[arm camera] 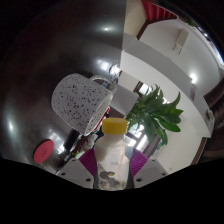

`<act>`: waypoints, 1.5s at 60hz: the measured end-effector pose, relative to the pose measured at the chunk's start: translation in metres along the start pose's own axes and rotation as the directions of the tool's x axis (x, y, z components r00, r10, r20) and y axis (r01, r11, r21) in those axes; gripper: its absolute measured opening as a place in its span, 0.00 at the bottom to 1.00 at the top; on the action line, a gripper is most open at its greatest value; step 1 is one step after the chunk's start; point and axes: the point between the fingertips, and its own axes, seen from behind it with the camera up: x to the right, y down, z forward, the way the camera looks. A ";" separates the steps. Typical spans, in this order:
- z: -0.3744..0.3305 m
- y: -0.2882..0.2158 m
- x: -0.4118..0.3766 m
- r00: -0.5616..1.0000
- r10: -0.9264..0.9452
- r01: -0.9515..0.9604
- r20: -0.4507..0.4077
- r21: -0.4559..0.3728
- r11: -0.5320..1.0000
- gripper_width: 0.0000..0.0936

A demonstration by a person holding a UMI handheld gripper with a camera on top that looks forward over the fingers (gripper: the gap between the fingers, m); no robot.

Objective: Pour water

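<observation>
Clear plastic bottle (113, 160) with yellow cap sits clenched between the gripper (112, 172) fingers; its long axis points ahead toward the speckled mug (84, 100), just beyond and slightly left.

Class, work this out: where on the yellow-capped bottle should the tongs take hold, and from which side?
Grip the clear bottle on its straight-walled body, below the yellow cap, coming in side-on so one pad meets each wall. The tongs are shut on it that way; the cap looks narrower, probably a poorer hold.

Clear yellow-capped bottle (113, 158) between the tongs (112, 172), tilted.
</observation>
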 end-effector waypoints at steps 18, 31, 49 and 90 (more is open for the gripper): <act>-0.001 0.019 -0.001 0.972 0.232 -0.231 0.028 -0.024 0.973 0.43; -0.005 0.043 -0.020 0.547 0.825 -0.823 0.145 -0.087 0.561 0.44; -0.006 0.056 -0.051 -0.322 0.920 -0.941 0.222 -0.181 -0.286 0.44; 0.004 0.035 -0.091 -0.494 0.849 -0.867 0.188 -0.170 -0.468 0.58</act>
